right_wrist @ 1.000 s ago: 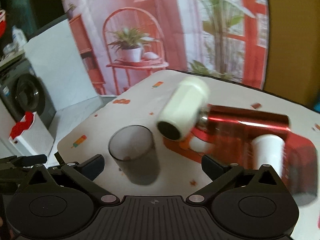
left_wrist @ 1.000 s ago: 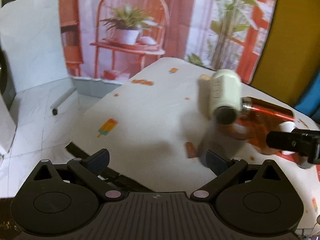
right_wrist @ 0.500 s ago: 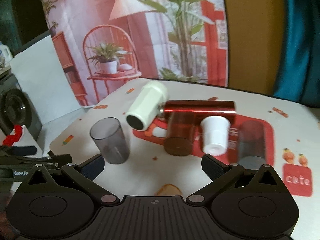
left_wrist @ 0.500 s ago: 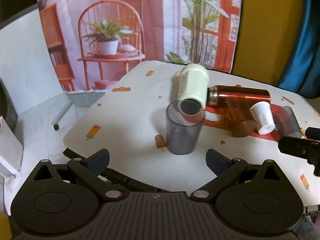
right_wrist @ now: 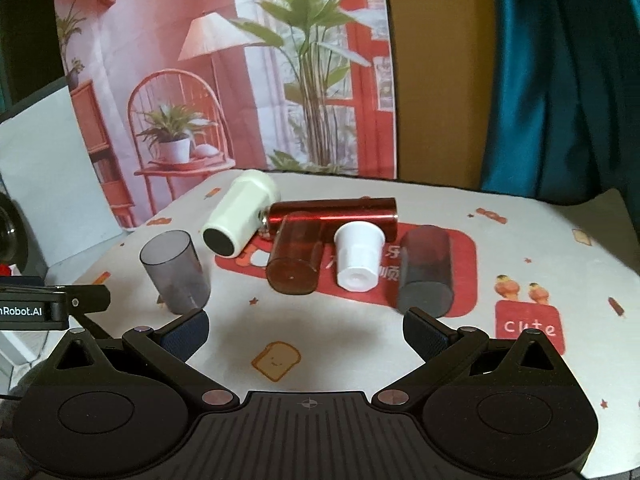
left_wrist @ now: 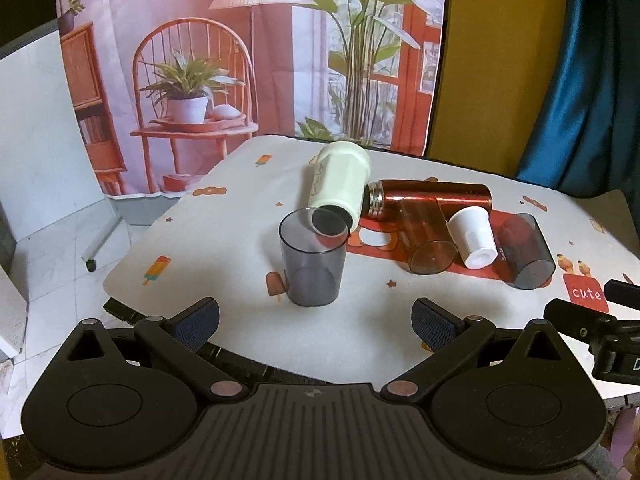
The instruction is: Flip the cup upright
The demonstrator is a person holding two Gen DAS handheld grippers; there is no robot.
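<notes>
In the lower part of each wrist view the grippers hang empty, fingers spread wide: the left gripper and the right gripper, both now pulled back from the table compared with a second ago, when they sat close over the objects. Just above the left fingers, at frame centre, the smoky grey cup stands upright, mouth up, on the white printed tablecloth; it stood the same way half a second ago, so the flip looks done for this one. It is a smooth, translucent plastic tumbler, slightly tapered. Farther back lie a matte cream bottle, a glossy red metallic flask, an amber translucent cup, a small white ribbed cup and a second grey cup, all on their sides.
</notes>
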